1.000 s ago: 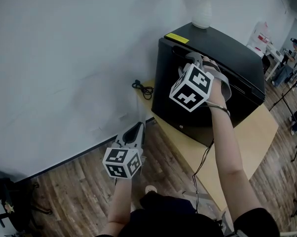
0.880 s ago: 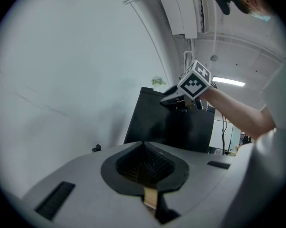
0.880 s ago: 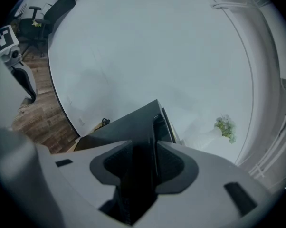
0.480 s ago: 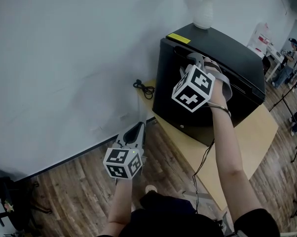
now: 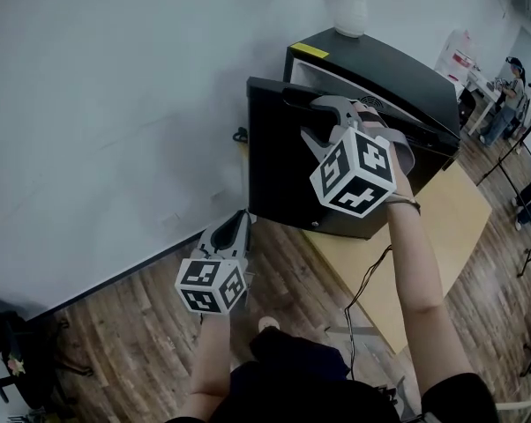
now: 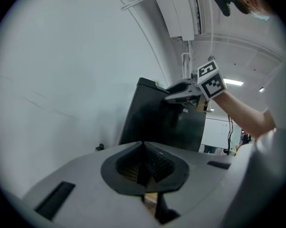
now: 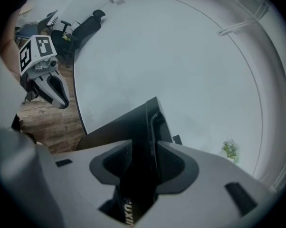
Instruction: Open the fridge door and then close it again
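Opening partway done, judging by fridge door point(image 5: 279, 148) ajar at far right, top edge pinched in right gripper point(image 5: 317, 123) with jaws just eased wider; left gripper point(image 5: 237, 234) closed empty, near left; closing not yet done.

Black fridge door point(image 5: 279, 166), white vase point(image 5: 352, 11), brown wood-grain floor point(image 5: 115, 342).
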